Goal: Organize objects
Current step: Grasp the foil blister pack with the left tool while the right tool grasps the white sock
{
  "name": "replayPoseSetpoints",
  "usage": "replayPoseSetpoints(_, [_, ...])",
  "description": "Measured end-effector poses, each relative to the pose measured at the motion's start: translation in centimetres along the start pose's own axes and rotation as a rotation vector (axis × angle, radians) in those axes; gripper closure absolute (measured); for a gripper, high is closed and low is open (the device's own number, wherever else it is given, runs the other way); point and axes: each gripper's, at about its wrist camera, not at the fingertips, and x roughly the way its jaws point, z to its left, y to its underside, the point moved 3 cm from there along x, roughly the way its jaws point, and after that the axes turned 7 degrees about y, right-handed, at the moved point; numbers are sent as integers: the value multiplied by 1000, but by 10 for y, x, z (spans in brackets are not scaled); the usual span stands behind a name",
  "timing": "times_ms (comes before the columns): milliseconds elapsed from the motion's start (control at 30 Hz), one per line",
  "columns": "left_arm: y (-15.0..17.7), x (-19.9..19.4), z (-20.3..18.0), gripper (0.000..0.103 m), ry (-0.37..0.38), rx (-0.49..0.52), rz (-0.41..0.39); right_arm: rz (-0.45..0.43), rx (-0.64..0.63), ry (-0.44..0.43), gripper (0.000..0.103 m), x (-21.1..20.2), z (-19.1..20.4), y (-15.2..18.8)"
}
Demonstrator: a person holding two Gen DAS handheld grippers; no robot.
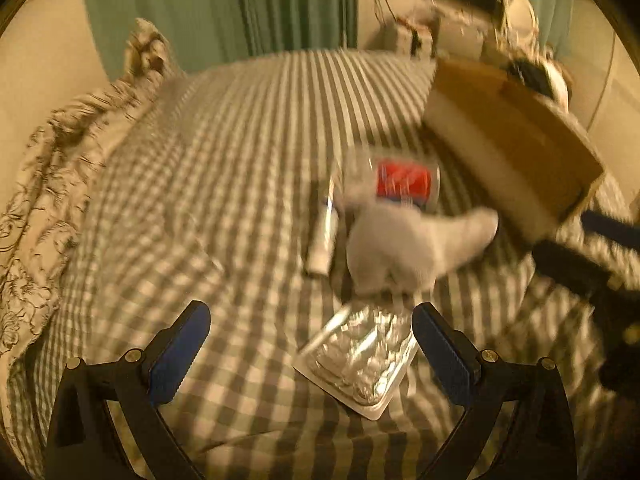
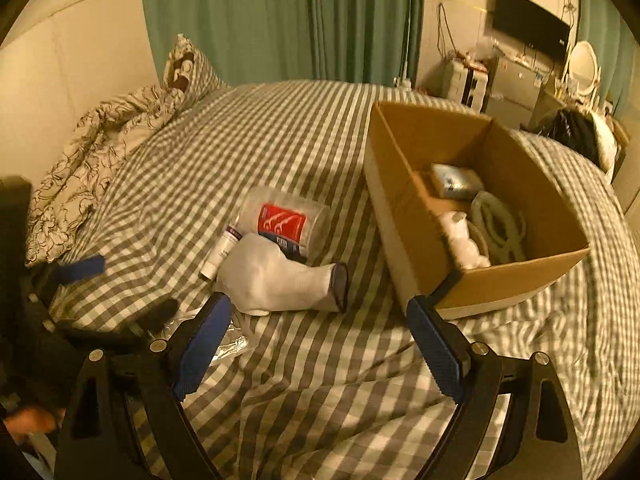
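Observation:
On the checked bed lie a white sock [image 2: 276,280], a clear tub with a red label [image 2: 286,226], and a small white tube [image 2: 220,252]. A cardboard box [image 2: 404,208] at the right holds a grey pouch [image 2: 456,180], a coiled cord [image 2: 500,228] and a white item [image 2: 464,240]. My right gripper [image 2: 320,320] is open and empty, just in front of the sock. My left gripper [image 1: 310,320] is open, with a silver foil pack [image 1: 360,360] lying between its fingers on the bed. The left view, blurred, also shows the sock [image 1: 404,244], tub [image 1: 404,180], tube [image 1: 324,236] and box [image 1: 512,140].
A floral duvet [image 2: 92,152] and pillow [image 2: 188,68] lie at the bed's left. Green curtains [image 2: 280,16] hang behind. A TV [image 2: 528,24], a round mirror [image 2: 582,64] and cabinets stand at the far right. The other gripper [image 1: 592,264] shows at the left view's right edge.

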Motion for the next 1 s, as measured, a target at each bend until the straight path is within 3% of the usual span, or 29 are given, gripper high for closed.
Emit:
replayPoseSetpoints(267, [15, 51, -30, 0, 33, 145, 213, 63, 60, -25, 14, 21, -10, 5])
replayPoseSetpoints(433, [18, 73, -33, 0, 73, 133, 309, 82, 83, -26, 14, 26, -14, 6])
replayPoseSetpoints(500, [19, 77, -32, 12, 95, 116, 332, 84, 80, -24, 14, 26, -13, 5])
replayPoseSetpoints(600, [21, 71, -32, 24, 110, 112, 314, 91, 79, -19, 14, 28, -12, 6])
replayPoseSetpoints(833, [23, 20, -19, 28, 183, 18, 162, 64, 82, -23, 14, 18, -13, 7])
replayPoseSetpoints(1000, [19, -19, 21, 29, 113, -94, 48, 75, 12, -53, 14, 21, 2, 2])
